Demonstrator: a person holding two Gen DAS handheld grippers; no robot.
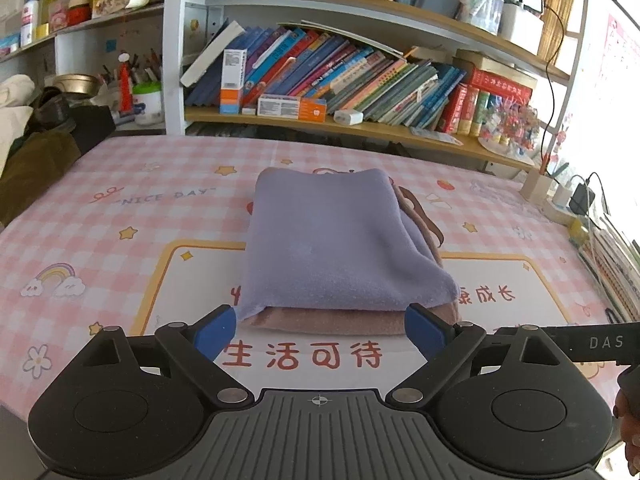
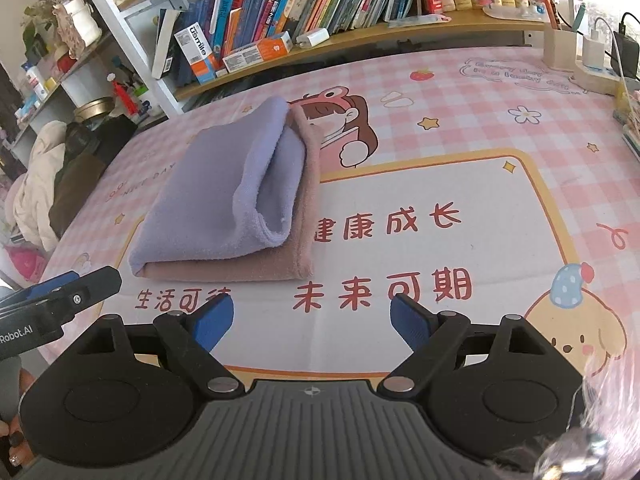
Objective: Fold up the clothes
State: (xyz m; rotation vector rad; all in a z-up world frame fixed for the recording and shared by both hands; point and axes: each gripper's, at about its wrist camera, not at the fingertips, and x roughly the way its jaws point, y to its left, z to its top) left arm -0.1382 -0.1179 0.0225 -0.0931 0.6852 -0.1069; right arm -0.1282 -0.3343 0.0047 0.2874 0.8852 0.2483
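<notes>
Cloth fills the left wrist view: a folded lavender towel stacked on a pink-brown one, just ahead of the left gripper, whose jaws stand wide and empty. From the right wrist view the stack lies ahead and to the left of the right gripper, also spread with nothing between. Soft, light, limp fabric — probably best pinched at a hemmed corner or edge.
</notes>
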